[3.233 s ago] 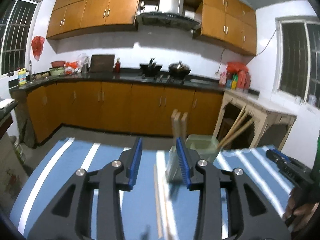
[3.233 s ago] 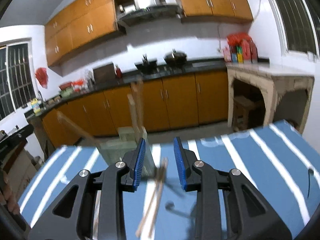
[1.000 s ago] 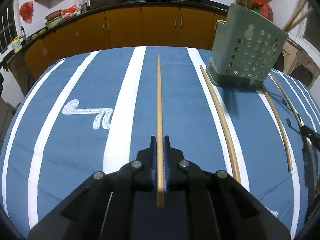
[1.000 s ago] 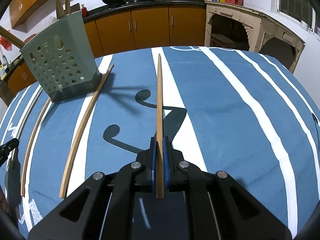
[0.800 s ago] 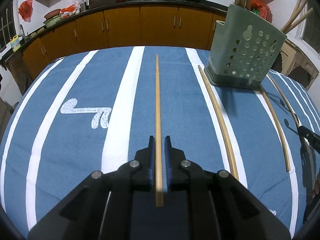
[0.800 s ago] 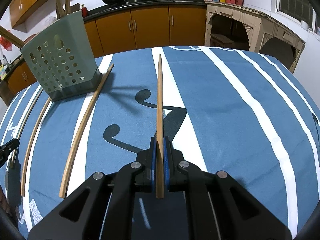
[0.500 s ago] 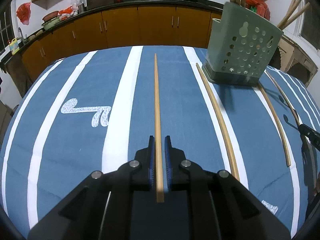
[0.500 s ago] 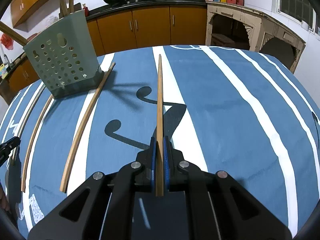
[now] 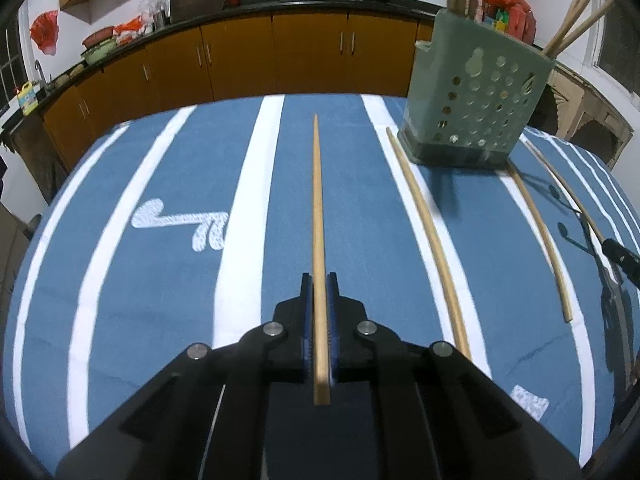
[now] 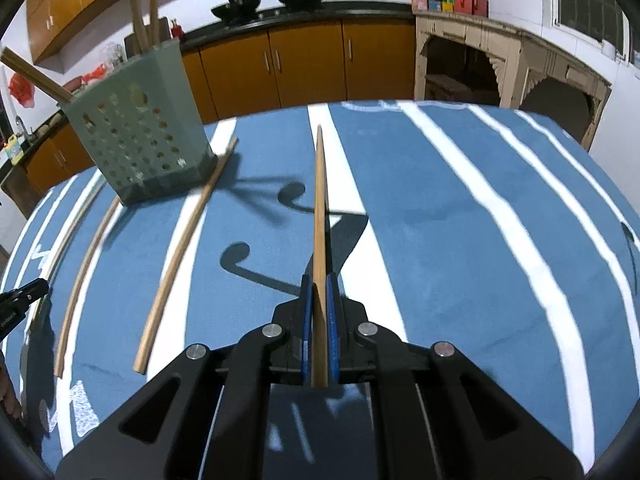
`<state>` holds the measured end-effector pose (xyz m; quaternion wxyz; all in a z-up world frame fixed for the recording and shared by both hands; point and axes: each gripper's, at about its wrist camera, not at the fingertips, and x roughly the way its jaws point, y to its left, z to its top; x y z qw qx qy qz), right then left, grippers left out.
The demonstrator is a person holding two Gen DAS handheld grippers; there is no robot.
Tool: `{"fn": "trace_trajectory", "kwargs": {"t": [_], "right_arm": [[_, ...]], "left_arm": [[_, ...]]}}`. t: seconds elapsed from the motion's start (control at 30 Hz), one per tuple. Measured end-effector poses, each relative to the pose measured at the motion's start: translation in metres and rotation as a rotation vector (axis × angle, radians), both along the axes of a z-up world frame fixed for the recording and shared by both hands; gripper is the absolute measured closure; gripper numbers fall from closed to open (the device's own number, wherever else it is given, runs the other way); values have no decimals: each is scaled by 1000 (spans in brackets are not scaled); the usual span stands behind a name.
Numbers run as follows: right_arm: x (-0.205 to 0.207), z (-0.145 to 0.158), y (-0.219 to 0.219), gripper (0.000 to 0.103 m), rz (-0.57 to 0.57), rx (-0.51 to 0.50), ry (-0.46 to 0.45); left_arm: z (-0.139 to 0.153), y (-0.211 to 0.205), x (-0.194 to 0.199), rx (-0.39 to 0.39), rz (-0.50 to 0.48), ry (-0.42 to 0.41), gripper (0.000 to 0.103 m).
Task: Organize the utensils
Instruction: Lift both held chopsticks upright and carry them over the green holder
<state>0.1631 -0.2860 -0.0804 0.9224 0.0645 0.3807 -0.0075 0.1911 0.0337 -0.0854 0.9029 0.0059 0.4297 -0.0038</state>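
Observation:
My left gripper (image 9: 319, 280) is shut on a long wooden chopstick (image 9: 317, 200) that points straight ahead over the blue striped cloth. My right gripper (image 10: 319, 280) is shut on another wooden chopstick (image 10: 319, 208), lifted a little so its shadow falls on the cloth. A green perforated utensil holder (image 9: 476, 112) stands ahead to the right in the left wrist view and ahead to the left in the right wrist view (image 10: 140, 136), with several chopsticks standing in it. Three loose chopsticks lie on the cloth beside the holder: one nearest (image 9: 428, 236), two beyond (image 9: 540, 232).
The table is covered by a blue cloth with white stripes (image 9: 120, 220). Orange kitchen cabinets (image 9: 240, 60) run behind it. A pale wooden side table (image 10: 512, 64) stands at the right. The other gripper's tip shows at the frame edge (image 9: 620, 256).
Both grippers dropped from above the table to the chopsticks. The left jaws loosened briefly, then narrowed on the chopstick. The right chopstick has risen slightly and the holder looks nearer.

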Motion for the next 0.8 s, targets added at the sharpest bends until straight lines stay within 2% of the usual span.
{"fn": "trace_trajectory", "kwargs": {"t": [0.23, 0.57, 0.8], "right_arm": [[-7, 21, -7, 95, -2, 13, -70], [-10, 33, -13, 95, -15, 26, -118], [-13, 56, -17, 95, -14, 48, -198]], "left_arm": [[25, -5, -10, 0, -25, -60, 95], [49, -6, -17, -9, -24, -126, 95], [78, -7, -24, -21, -31, -209, 95]]}}
